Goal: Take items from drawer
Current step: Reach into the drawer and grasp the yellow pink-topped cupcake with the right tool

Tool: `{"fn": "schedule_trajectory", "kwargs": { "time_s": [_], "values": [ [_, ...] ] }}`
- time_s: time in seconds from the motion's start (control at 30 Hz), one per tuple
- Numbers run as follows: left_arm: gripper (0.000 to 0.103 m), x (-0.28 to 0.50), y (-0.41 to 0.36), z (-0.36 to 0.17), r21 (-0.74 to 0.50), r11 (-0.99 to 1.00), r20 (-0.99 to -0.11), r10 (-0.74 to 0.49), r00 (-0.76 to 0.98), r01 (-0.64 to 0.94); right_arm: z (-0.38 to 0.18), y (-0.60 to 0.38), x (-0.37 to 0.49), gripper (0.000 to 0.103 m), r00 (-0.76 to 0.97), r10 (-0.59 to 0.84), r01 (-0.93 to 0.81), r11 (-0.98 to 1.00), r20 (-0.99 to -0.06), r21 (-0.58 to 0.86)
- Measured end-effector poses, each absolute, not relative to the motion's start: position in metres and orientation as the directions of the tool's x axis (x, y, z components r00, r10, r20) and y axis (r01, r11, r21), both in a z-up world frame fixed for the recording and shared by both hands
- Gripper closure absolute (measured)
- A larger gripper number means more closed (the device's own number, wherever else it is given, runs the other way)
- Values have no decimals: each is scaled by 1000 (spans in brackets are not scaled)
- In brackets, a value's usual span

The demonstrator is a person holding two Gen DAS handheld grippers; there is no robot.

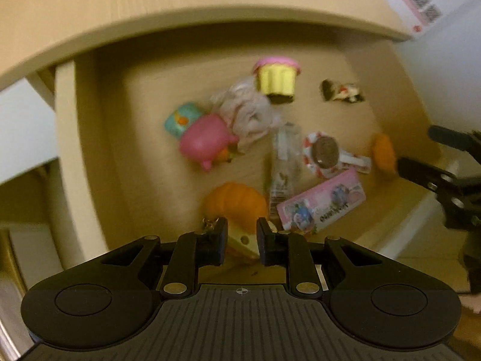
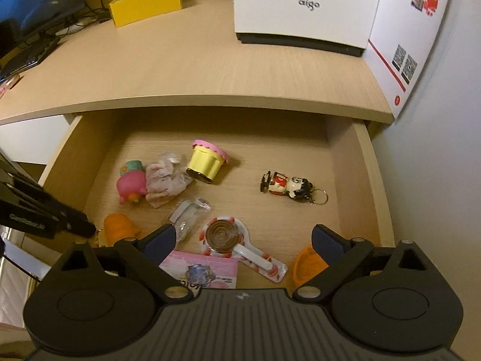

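The drawer (image 2: pixel 345 162) stands pulled out below the desk (image 2: pixel 192 69). At its left front, the left tool (image 1: pixel 240 234) points steeply down, jaws narrow around a yellow wedge (image 1: pixel 240 242); whether they press it I cannot tell. The lollipop (image 2: pixel 240 246) lies flat, stick toward the front right. The right tool (image 2: pixel 243 240) hovers wide apart, holding nothing.

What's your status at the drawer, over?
Right tool open above brown swirl lollipop in red-and-white wrapper. Left tool narrow around pale yellow wedge toy, grip unclear. Wooden drawer open, cluttered, nothing blocking.
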State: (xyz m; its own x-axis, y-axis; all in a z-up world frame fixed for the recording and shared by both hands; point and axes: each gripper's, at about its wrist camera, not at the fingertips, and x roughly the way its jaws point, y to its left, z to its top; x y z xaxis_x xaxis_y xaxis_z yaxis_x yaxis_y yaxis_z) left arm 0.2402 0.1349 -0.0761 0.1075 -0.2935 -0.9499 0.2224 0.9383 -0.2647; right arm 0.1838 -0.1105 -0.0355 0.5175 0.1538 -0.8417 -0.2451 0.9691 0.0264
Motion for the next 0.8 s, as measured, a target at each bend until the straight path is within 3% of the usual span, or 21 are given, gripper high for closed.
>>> {"fn": "schedule_trajectory", "kwargs": {
  "time_s": [0.2, 0.37, 0.53, 0.7, 0.8],
  "values": [
    [78, 256, 107, -101, -156, 960, -980, -181, 89, 234, -46, -120, 184, 6, 500, 171, -223, 973, -849, 64],
    [76, 265, 96, -114, -177, 950, -971, -211, 109, 258, -49, -124, 183, 6, 496, 169, -226, 972, -852, 62],
    [76, 248, 99, -90, -230, 915, -950, -285, 128, 333, -44, -122, 203, 6, 512, 205, -216, 971, -834, 106],
    [76, 226, 122, -60, -214, 952, -909, -276, 312, 218, -59, -102, 255, 6, 483, 294, -156, 956, -825, 250],
    [77, 222, 133, -50, -212, 969, -897, -245, 367, 128, -82, -87, 289, 14, 451, 287, -72, 955, -845, 286]
  ]
}}
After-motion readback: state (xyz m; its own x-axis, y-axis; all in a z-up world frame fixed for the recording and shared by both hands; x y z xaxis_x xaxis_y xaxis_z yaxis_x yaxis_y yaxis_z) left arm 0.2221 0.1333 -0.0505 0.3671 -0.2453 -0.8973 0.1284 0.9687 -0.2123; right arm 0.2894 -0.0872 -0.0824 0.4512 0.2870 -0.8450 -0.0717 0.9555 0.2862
